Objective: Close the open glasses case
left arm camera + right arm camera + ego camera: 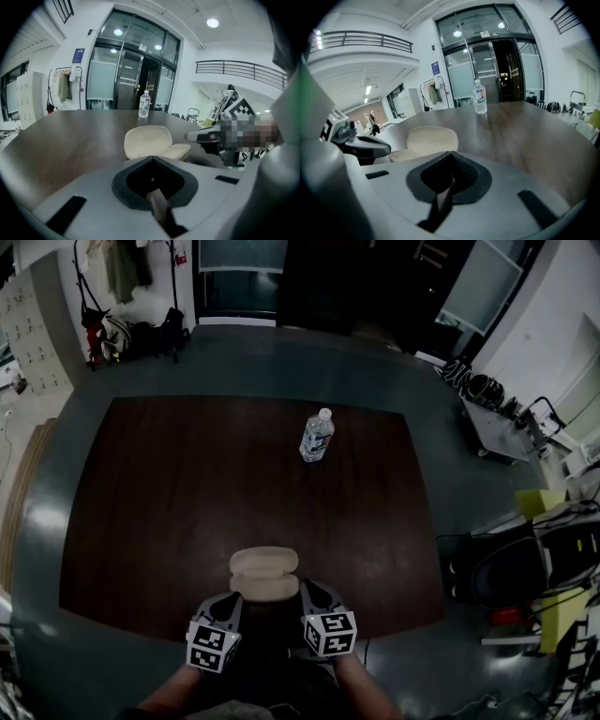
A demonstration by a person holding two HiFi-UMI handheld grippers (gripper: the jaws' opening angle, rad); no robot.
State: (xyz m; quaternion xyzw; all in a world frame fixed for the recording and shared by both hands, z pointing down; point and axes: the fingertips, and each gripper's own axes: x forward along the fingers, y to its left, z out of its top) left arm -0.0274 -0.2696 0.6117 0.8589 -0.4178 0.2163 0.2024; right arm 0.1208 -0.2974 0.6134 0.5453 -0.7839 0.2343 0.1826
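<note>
A cream glasses case (265, 575) lies open near the front edge of the dark wooden table (169, 512), its lid raised on the far side. My left gripper (231, 604) is just left of the case and my right gripper (312, 596) just right of it; both are shut and hold nothing. In the left gripper view the case (149, 142) stands right beyond my shut left gripper (152, 160), with the right gripper's tip (202, 136) beside it. The right gripper view has the case (431, 140) ahead and left of my shut right gripper (450, 155).
A clear water bottle (317, 435) stands upright at the table's far side, also in the left gripper view (144, 104) and right gripper view (479, 97). A coat rack (94, 306) is at the back left. A cart (502, 423) and a chair (525, 568) stand to the right.
</note>
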